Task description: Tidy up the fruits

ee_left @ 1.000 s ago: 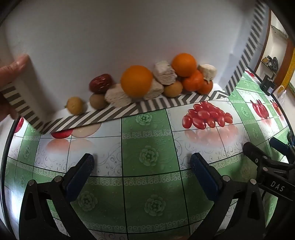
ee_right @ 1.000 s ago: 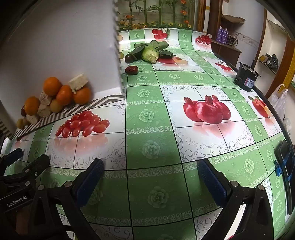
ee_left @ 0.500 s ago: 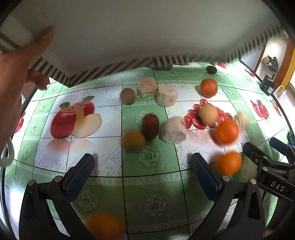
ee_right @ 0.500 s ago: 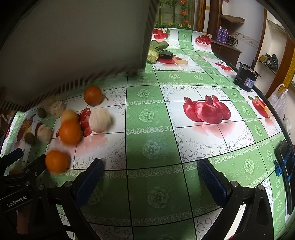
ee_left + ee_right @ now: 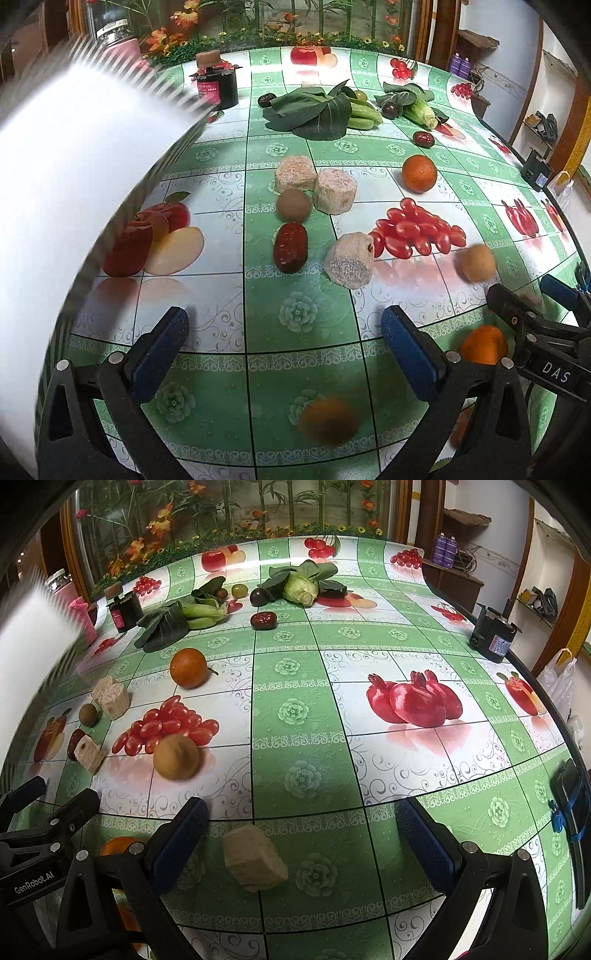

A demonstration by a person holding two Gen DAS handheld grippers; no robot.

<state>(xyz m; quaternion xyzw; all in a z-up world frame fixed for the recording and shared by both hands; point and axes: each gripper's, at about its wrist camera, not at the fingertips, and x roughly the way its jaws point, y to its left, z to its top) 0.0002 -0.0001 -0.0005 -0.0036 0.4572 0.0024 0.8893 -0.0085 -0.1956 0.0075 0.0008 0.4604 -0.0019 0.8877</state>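
The desk carries scattered fruit. A blurred white box fills the left. Both the left claw and right claw gape wide, empty. An orange sits mid-desk, a pale cut chunk between the right claw's fingers, a red date beside a brown longan.

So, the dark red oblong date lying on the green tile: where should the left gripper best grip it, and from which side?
Grip the dark red oblong date across its narrow middle, coming from the near side with the open left gripper. Its long axis points away from the gripper.
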